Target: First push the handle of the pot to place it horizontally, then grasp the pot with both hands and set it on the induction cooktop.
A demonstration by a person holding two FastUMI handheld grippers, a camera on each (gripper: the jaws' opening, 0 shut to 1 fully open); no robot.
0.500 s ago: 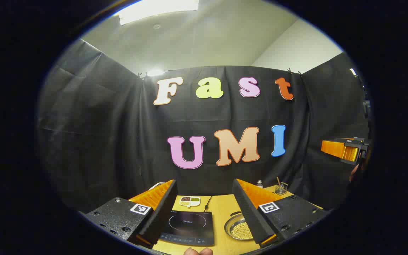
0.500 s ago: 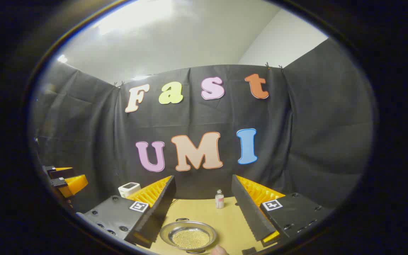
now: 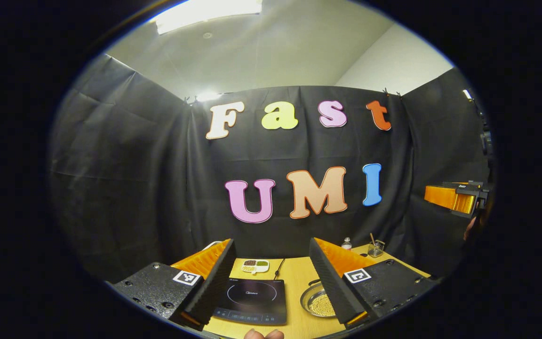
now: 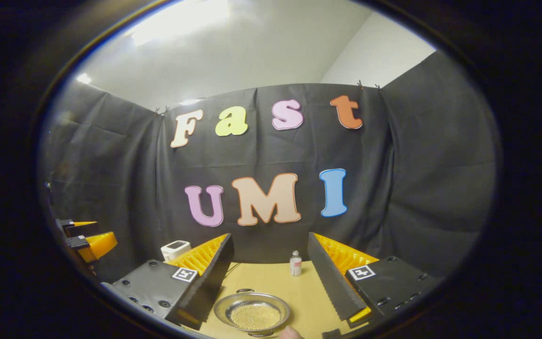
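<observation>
The pot (image 4: 252,311) sat low at 6 o'clock between the right tool's (image 4: 271,273) wide-open fingers, nearer than the left tool (image 3: 271,273), also wide

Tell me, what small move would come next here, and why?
Probably lower the right gripper toward the far handle of the pot to push it. Both grippers are open and raised above the wooden table; the pot sits right of the induction cooktop, untouched, with its handles toward and away from the camera rather than sideways.
</observation>
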